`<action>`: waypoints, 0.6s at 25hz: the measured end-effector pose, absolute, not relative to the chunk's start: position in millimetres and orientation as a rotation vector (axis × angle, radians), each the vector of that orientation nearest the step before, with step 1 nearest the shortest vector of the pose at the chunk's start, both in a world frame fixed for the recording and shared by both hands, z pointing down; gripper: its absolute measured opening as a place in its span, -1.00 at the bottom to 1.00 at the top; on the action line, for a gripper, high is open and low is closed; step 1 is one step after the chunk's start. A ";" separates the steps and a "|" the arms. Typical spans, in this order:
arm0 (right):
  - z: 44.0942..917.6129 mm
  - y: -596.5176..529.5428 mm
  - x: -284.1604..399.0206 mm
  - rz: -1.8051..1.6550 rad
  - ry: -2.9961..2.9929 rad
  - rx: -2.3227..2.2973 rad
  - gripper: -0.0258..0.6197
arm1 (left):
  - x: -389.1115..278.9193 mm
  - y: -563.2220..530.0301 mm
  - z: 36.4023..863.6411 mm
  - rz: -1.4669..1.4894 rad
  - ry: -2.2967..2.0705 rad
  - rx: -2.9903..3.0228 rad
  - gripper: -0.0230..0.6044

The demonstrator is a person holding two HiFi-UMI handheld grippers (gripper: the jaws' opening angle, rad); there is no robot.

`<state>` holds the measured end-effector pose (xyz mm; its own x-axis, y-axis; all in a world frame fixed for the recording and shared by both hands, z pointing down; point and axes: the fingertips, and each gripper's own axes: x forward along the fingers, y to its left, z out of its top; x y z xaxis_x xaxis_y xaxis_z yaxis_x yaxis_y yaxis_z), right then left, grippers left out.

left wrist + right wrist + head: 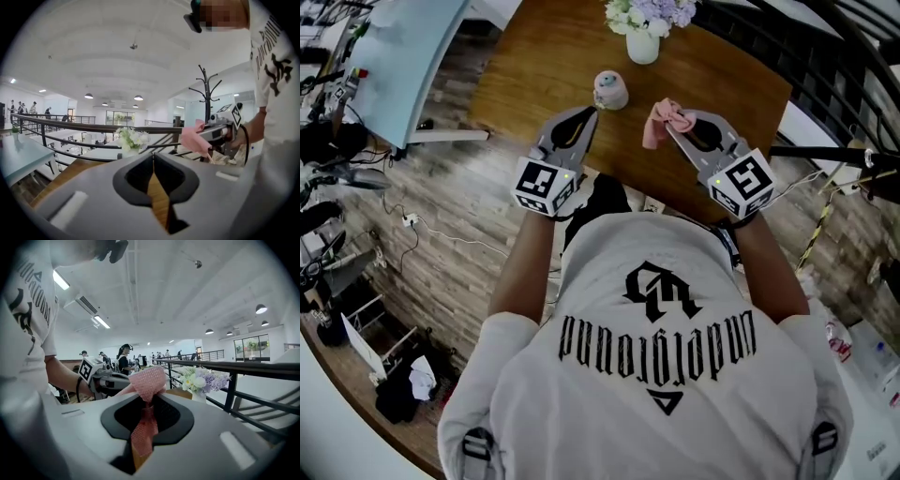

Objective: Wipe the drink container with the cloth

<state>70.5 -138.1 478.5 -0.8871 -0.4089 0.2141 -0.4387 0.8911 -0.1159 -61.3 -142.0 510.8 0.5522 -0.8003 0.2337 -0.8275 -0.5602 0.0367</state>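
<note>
Head view: the drink container (pixel 610 90) is being shown upright on the table (pixel 534 75), back from the near edge. Its top is blurred, so its contents can't be told. Behind it, a vase (pixel 642 44) is being filled by flowers (pixel 649 12).

The cloth (pixel 664 120) is being pinched by the right gripper (pixel 667 128). Its jaws are being pressed onto the cloth's middle, with one bunch sticking out past the tips and a strip hanging back between them. The left gripper (pixel 588 112) is being held with its jaws pressed together and nothing between them. Its tips are being shown just beside the container, low left of it in frame. Whether they touch can't be told.

Room: bare tabletop is being left open to the left of the container and between the container and the cloth. The two grippers are being kept apart, side by side over the near edge. A railing (pixel 70 125) is being shown beyond the table's far side, and a coat rack (pixel 206 93) further off.

Hidden: the container is not being caught by either gripper view. Part of the table's near edge is being covered by the grippers and the person's shirt (pixel 656 356). The cloth's lower end is being cut off inside the right jaws.
</note>
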 end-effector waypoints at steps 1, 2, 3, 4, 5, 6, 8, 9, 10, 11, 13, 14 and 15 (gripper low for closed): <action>475.4 -130.4 75.8 0.243 -2.881 0.637 -0.76 | -58.0 -129.8 502.7 0.271 -1.413 2.634 -0.77; 471.9 -123.3 78.4 0.243 -2.887 0.623 -0.76 | -57.4 -118.5 494.3 0.253 -1.431 2.624 -0.77; 467.4 -117.5 78.3 0.237 -2.893 0.608 -0.76 | -59.3 -108.6 485.5 0.237 -1.450 2.614 -0.77; 462.3 -113.1 76.4 0.227 -2.899 0.594 -0.76 | -62.8 -100.3 476.4 0.228 -1.470 2.607 -0.77; 457.0 -109.5 73.9 0.215 -2.906 0.582 -0.76 | -66.5 -93.4 467.3 0.224 -1.488 2.605 -0.77; 452.2 -106.1 71.7 0.203 -2.912 0.573 -0.76 | -69.5 -87.2 458.5 0.222 -1.503 2.610 -0.77; 444.8 -99.5 68.9 0.181 -2.922 0.566 -0.76 | -73.0 -76.2 443.3 0.233 -1.526 2.631 -0.77; 441.6 -96.3 67.2 0.171 -2.923 0.566 -0.76 | -75.1 -71.3 438.2 0.254 -1.536 2.643 -0.77; 437.7 -93.1 64.1 0.160 -2.922 0.566 -0.76 | -78.7 -66.8 435.5 0.288 -1.543 2.655 -0.77; 432.5 -89.8 59.2 0.146 -2.920 0.567 -0.76 | -84.5 -62.2 434.9 0.328 -1.549 2.663 -0.77; 421.8 -80.1 47.9 0.116 -2.918 0.569 -0.76 | -99.9 -49.9 435.4 0.369 -1.555 2.660 -0.77; 419.4 -72.8 44.9 0.110 -2.920 0.576 -0.76 | -106.0 -41.3 435.5 0.360 -1.553 2.651 -0.77; 419.9 -63.8 44.6 0.115 -2.923 0.587 -0.76 | -109.6 -31.3 436.8 0.343 -1.548 2.644 -0.77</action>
<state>44.6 -63.8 419.9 -0.9107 -0.3768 0.1691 -0.3889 0.9202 -0.0440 -109.6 -31.3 436.8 0.4713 -0.8541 0.2200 -0.8670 -0.4944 -0.0619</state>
